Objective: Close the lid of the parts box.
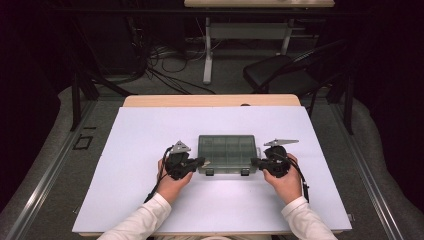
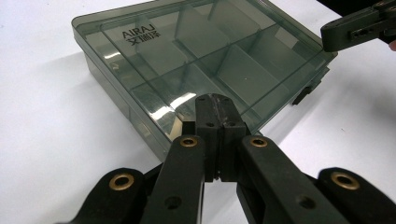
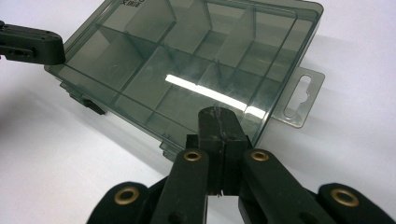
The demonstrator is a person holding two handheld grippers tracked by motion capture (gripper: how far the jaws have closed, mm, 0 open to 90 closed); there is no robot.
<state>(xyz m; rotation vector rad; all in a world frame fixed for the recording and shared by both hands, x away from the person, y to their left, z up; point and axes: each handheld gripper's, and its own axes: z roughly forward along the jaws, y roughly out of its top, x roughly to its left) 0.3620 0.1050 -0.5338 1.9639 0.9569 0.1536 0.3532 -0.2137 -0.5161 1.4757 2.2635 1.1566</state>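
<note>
Your left hand-held gripper [image 1: 200, 162] and right hand-held gripper [image 1: 255, 161] are both closed, empty, flanking the smoky transparent plastic compartment box [image 1: 227, 152]; it's light, rigid, slippery, so grip its side walls.

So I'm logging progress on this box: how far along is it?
Barely begun. The smoky plastic organizer box lies flat on the white table, lid down, its front latches apparently fastened. In hand: the left gripper and right gripper, jaws shut, sit at its two near corners. Any unlatching or opening remains.
</note>
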